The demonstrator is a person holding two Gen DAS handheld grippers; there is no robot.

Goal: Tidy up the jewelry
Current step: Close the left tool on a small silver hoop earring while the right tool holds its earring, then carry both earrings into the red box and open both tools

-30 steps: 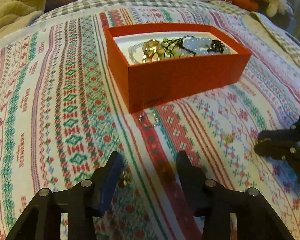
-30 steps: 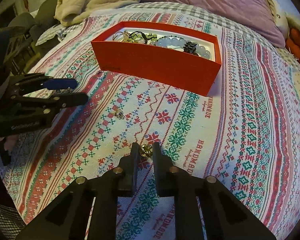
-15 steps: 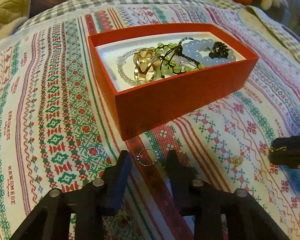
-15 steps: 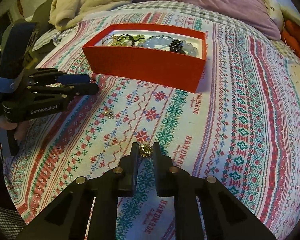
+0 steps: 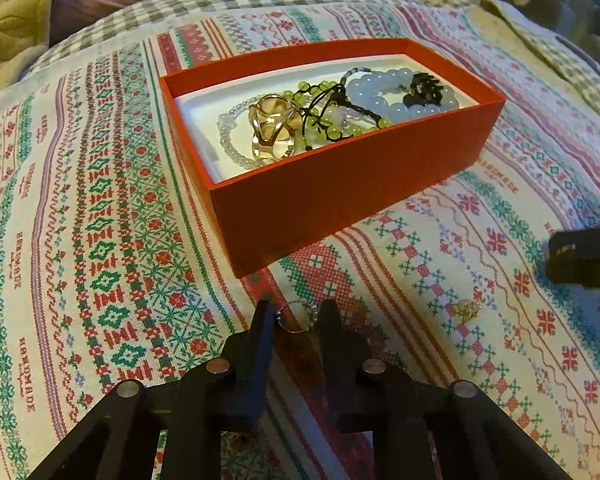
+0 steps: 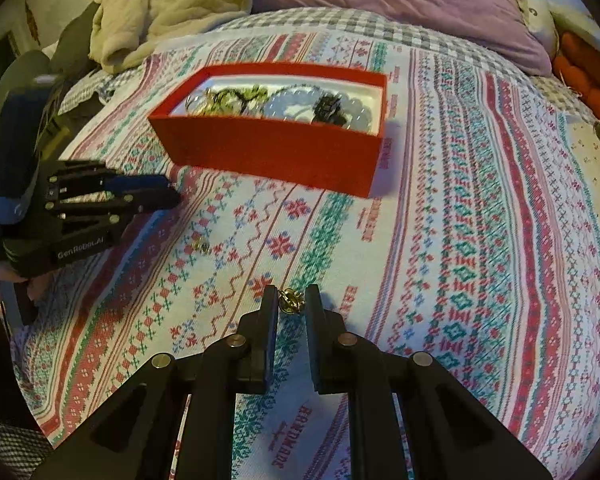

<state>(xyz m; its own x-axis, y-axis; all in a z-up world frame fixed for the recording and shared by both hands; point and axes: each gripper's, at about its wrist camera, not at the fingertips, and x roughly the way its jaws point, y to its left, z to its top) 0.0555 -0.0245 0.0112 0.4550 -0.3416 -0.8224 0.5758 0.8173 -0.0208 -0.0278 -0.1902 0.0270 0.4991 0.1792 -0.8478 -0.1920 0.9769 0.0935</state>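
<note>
Left tool point(image 5: 296, 316) just been closing, pads now touching thin wire ring point(image 5: 297, 317) on bedspread point(image 5: 100, 240) just before red box point(image 5: 340, 196); right tool point(image 6: 291, 300) clamped on gold earring point(image 6: 290, 300); lift slow, check ring stays pinched, drop both into box.

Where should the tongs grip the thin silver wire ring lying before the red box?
Across its rim, from above: the thin silver wire ring lies flat on the patterned cloth, so the left tongs, just closing, bracket opposite sides.
</note>
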